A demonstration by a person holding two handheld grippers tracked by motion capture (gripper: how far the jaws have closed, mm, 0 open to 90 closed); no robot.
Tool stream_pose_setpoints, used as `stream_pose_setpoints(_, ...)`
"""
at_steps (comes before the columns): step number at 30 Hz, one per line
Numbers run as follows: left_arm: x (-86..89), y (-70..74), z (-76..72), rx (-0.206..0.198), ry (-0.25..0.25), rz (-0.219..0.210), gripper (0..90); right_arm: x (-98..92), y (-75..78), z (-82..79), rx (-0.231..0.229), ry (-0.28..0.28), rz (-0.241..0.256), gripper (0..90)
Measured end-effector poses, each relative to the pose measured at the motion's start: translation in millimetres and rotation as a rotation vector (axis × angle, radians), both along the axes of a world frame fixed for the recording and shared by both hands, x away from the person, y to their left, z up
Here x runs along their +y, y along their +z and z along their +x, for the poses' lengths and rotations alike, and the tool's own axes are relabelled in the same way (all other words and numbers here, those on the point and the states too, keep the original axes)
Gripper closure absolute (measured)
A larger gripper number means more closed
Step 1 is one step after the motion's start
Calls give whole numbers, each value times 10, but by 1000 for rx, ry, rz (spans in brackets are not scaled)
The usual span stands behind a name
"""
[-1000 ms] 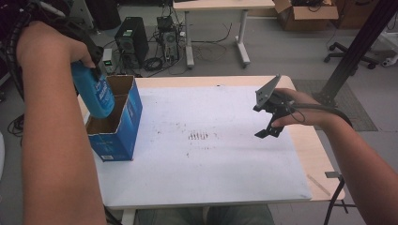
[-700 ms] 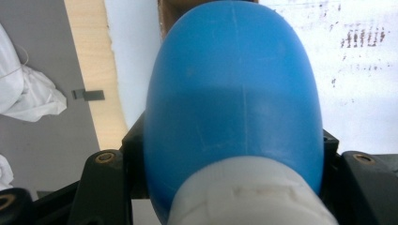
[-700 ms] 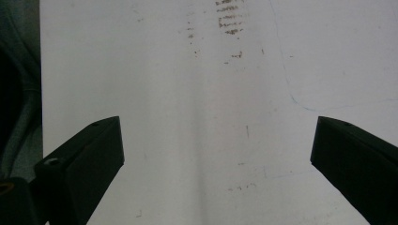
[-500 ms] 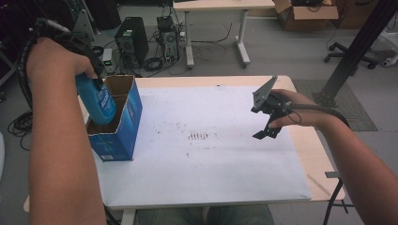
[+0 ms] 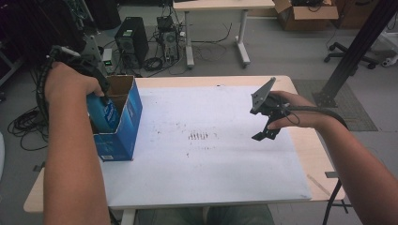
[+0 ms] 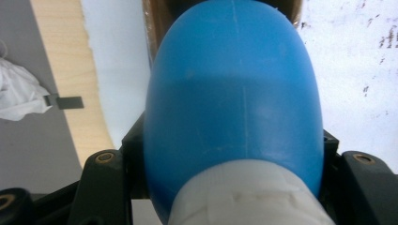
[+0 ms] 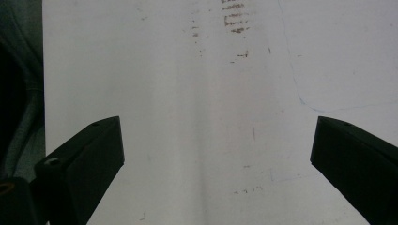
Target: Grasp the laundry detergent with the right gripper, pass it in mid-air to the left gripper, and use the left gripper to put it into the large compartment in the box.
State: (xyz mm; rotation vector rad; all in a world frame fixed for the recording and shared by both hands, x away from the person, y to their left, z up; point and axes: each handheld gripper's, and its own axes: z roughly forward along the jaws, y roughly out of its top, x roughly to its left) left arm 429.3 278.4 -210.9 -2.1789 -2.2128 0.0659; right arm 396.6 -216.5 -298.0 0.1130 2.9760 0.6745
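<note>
A blue bottle (image 5: 104, 114) with a white cap end (image 6: 248, 197) is partly down inside an open blue cardboard box (image 5: 123, 133) at the table's left. My left gripper (image 5: 96, 89) is shut on the bottle, its jaws pressed against both sides of it in the left gripper view. The bottle's rounded blue body (image 6: 234, 103) points down into the box's brown inside. My right gripper (image 5: 265, 131) hovers over the right part of the white sheet (image 5: 206, 154), open, with nothing between its fingers (image 7: 84, 159).
The white sheet carries dark smudges (image 5: 201, 136) near its middle. The wooden table (image 5: 309, 159) edge runs along the right. Beyond the table stand a computer tower (image 5: 126, 35), cables and another table (image 5: 216, 7). A black metal post (image 5: 356, 51) rises at the right.
My left gripper has lowered the blue bottle from above the box into it. The right gripper has stayed nearly still, open.
</note>
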Motion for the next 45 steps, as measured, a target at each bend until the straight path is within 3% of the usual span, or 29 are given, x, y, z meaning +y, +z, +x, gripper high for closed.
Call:
stream_pose_setpoints(5,8,-212,14,21,3,-1,391,2,-6,-1,4,-1,-1,31)
stream_pose_setpoints(26,26,-703,37,39,2,-29,390,-15,-64,-28,8,-4,4,31)
stream_pose_setpoints(45,22,-879,58,47,-6,-22,389,-31,-106,-38,15,-7,4,32)
